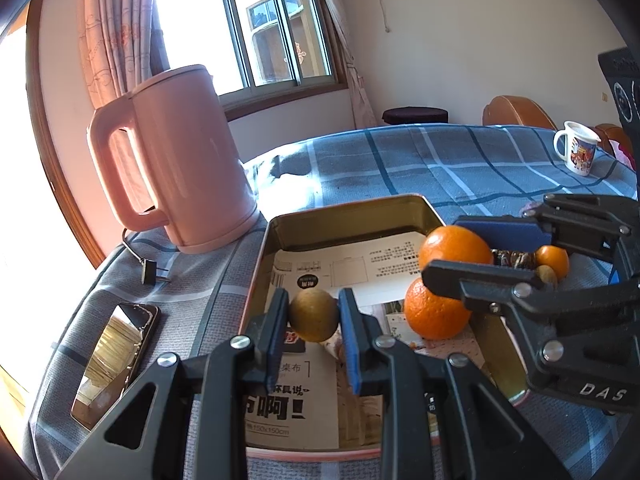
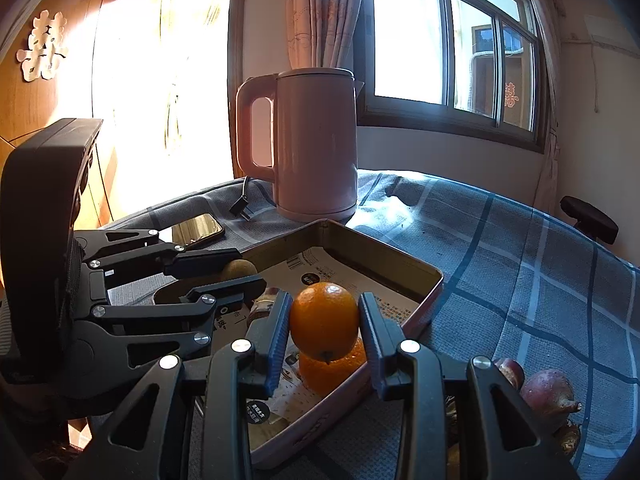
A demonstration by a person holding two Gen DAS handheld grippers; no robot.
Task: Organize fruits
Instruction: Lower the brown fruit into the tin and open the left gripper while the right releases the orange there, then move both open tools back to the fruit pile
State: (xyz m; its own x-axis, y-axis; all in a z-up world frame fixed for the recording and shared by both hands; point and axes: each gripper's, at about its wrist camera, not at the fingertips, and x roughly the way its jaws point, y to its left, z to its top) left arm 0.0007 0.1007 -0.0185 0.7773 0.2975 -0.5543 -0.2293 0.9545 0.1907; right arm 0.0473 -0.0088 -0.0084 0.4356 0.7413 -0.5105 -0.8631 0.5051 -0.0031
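**Both fruits held over the tin, each with a drop spot just below its jaws**

The orange sits squarely between the right gripper's blue pads, clamped at its widest part, and it hangs over the near corner of the tin box. Directly under it, nearly touching, a second orange already lies on the printed paper lining the box. So for that hand the way down looks blocked; a spot a little to one side seems the safer one.

The brown round fruit, perhaps a kiwi, is gripped the same way in the left gripper, jaws closed on its sides. Below and ahead of those jaws the paper is bare.

The left hand, I'd say, has the clearer drop. Beyond the box stands a pink kettle.
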